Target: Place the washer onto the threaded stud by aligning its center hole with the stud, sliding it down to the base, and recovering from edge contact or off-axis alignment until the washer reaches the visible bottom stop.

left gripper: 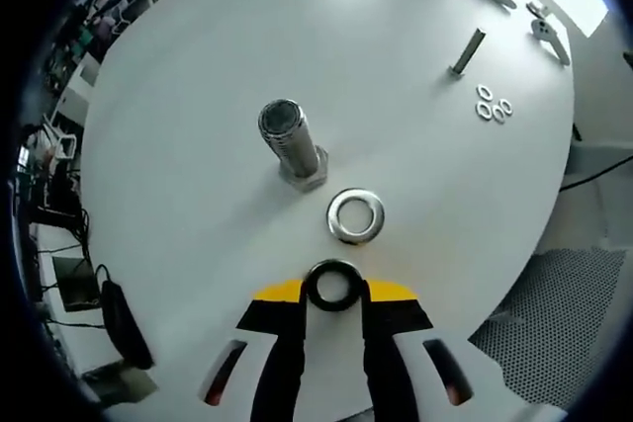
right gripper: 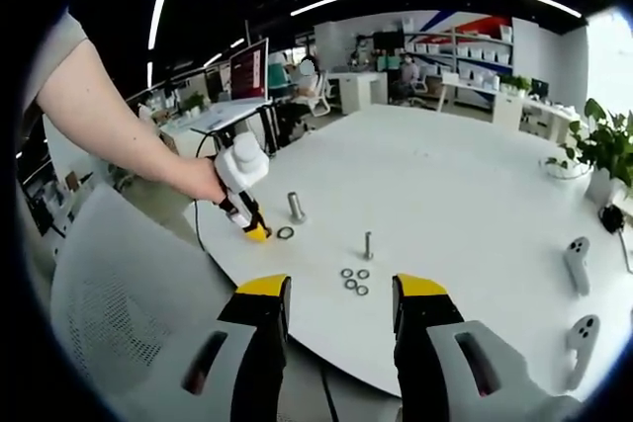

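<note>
We held a dark washer (left gripper: 333, 285) in our left gripper (left gripper: 333, 295), just short of a silver washer (left gripper: 356, 215) lying beside the upright threaded stud (left gripper: 290, 140) on the white surface (left gripper: 198, 86).

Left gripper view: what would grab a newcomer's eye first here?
The big threaded stud standing upright mid-table, with a shiny washer lying flat just beside its base. Below that, the left gripper pinches a dark ring between its yellow tips.

Three small washers (left gripper: 494, 107) lie near a slim bolt (left gripper: 468, 51) on the white table (left gripper: 178, 165).
</note>
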A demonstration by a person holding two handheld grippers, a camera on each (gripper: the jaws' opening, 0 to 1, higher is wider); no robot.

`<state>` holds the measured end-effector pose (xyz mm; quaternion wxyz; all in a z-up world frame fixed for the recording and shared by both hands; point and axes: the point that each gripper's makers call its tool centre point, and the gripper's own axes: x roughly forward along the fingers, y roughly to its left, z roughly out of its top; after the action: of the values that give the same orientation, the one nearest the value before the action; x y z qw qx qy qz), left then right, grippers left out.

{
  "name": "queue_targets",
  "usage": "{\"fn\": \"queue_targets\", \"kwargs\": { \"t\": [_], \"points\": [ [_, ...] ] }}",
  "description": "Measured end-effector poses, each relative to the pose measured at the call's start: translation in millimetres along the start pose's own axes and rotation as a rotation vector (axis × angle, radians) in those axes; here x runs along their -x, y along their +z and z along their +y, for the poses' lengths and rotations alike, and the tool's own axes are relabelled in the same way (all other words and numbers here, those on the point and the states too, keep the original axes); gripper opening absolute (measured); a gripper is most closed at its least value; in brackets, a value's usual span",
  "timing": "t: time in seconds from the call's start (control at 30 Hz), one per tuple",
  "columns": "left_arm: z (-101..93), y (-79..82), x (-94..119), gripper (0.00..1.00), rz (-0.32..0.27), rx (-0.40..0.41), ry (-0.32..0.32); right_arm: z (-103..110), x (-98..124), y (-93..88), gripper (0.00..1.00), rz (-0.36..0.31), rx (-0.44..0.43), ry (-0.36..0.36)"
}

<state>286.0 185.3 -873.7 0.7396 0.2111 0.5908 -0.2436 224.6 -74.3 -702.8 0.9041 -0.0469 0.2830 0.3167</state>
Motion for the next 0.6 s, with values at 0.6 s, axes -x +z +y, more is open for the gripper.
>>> {"fn": "queue_targets", "kwargs": {
  "t": [0.6],
  "points": [
    [5.0,8.8,9.8,0.19,-0.007,-0.081,0.006,-1.8,0.4,1.5,0.43,-0.010,-0.008,-0.004]
  ]
}}
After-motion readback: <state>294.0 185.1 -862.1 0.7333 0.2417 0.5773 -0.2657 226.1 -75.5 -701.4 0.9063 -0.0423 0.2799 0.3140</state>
